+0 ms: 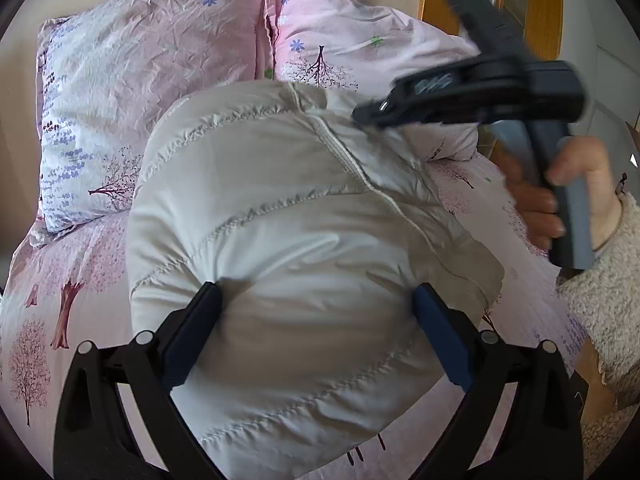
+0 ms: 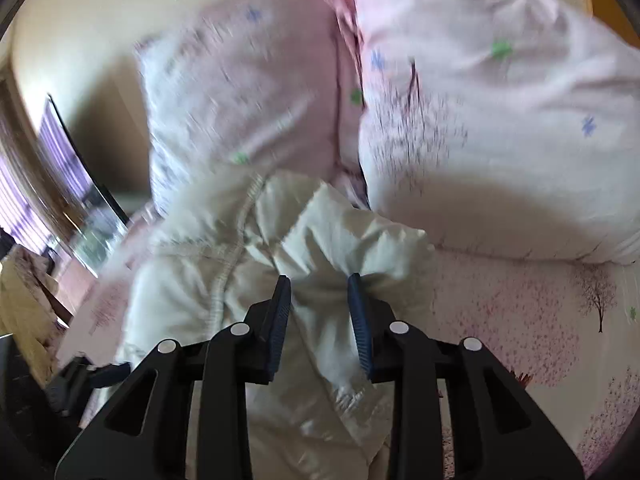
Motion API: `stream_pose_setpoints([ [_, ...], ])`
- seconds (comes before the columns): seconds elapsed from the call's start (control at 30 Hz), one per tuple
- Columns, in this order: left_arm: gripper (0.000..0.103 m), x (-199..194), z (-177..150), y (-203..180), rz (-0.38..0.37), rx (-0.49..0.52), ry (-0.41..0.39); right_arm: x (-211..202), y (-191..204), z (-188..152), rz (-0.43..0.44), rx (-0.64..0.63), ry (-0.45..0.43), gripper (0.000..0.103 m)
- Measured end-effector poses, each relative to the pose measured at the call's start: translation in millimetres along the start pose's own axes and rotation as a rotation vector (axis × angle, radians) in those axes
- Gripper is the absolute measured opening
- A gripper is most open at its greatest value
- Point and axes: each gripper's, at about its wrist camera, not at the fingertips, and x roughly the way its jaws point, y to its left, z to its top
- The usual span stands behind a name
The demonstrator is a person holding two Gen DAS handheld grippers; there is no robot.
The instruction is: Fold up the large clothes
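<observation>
Two pink floral pillows [image 1: 152, 80] sit behind the white puffer jacket [image 1: 288, 216], bundled mid-bed on the tree-print sheet [image 1: 52, 320]. The left gripper [image 1: 316, 336] straddles the jacket's bulk, jaws spread wide (released, pads merely beside fabric); the right gripper [image 2: 320, 320] pinches a jacket fold. Likely mid-fold: next, lay that fold across and flatten it.
</observation>
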Motion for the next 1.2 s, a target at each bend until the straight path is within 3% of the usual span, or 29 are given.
stream_pose_setpoints([
  [0.03, 0.096, 0, 0, 0, -0.001, 0.003, -0.004, 14, -5, -3, -0.025, 0.008, 0.061, 0.031],
  [0.27, 0.096, -24, 12, 4, -0.029, -0.046, -0.078, 44, -27, -12, -0.005, 0.076, 0.188, 0.031],
  [0.47, 0.096, -44, 19, 21, 0.081, -0.069, -0.117, 47, -37, -19, 0.003, 0.104, 0.231, 0.031],
  [0.6, 0.097, -14, 12, 23, 0.049, -0.072, 0.016, 33, -34, -25, -0.008, 0.085, 0.184, 0.031],
  [0.7, 0.100, -6, 7, 23, 0.052, -0.080, 0.021, 5, -29, -35, -0.030, 0.063, 0.100, 0.035],
  [0.8, 0.100, -6, 7, 27, 0.040, -0.101, 0.029, -27, -26, -49, 0.015, 0.077, 0.004, 0.049],
  [0.93, 0.100, -5, 4, 27, 0.044, -0.103, 0.031, -56, -18, -75, 0.054, 0.083, -0.080, 0.058],
  [1.07, 0.101, -5, 3, 27, 0.043, -0.114, 0.033, -57, -12, -94, 0.012, 0.067, -0.099, 0.058],
  [1.2, 0.101, -4, 3, 27, 0.044, -0.114, 0.032, -31, -20, -107, -0.028, 0.093, -0.010, 0.059],
])
